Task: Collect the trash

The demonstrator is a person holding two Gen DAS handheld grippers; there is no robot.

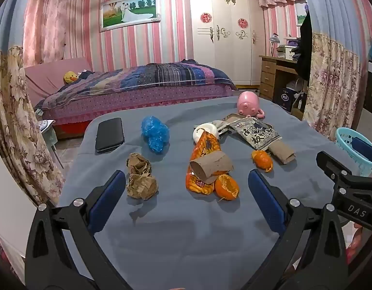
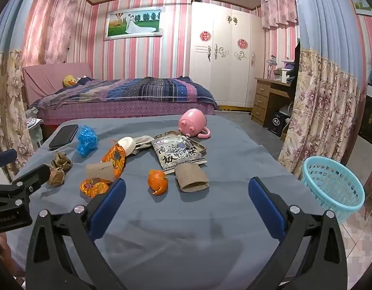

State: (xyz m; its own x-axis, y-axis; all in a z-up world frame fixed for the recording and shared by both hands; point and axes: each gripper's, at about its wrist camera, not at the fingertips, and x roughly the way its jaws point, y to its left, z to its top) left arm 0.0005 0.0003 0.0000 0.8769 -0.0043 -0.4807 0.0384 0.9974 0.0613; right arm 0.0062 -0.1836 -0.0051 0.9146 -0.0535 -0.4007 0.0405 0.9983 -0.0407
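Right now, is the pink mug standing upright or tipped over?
Tipped over. The pink mug lies on its side on the grey cloth, its handle resting on the cloth, by the black snack bag.

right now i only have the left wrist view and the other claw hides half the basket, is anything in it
observer: In the right wrist view the blue basket shows whole, past the table's right edge, and no trash shows through its mesh.
operator: is the right claw open
observer: Yes, the right claw is wide open, with nothing between its fingers.
operator: what lies closest ahead of it
observer: The flattened cardboard tube, with the orange peel just to its left, both loose on the grey cloth.
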